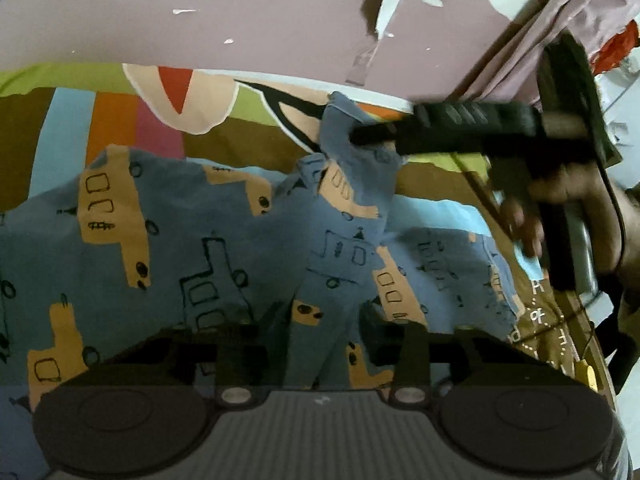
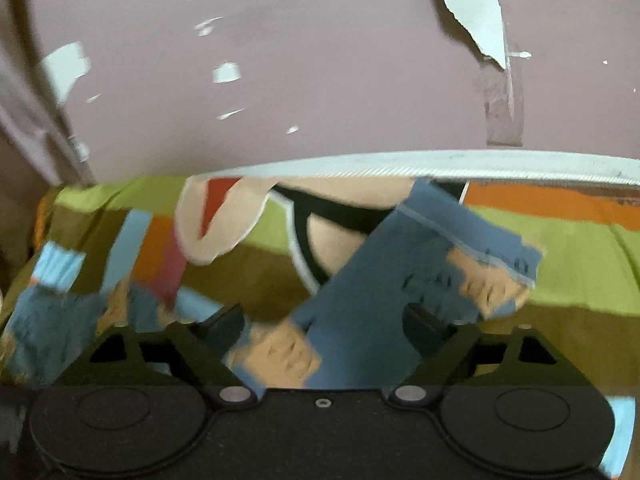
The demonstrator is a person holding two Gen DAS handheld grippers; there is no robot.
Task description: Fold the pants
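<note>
A mauve wall with peeling paint runs behind the bed's far edge. The bed wears a sheet of bright colour blocks. On it lie the pants, blue with tan truck prints, spread across the middle and reaching to the near edge; one leg rises toward the far edge. The right tongs have their tips against the top of that raised leg (too blurred to tell whether they pinch it), held by a hand. The left tongs are partly closed around a ridge of the pants; pressing or not, I cannot tell.
</note>
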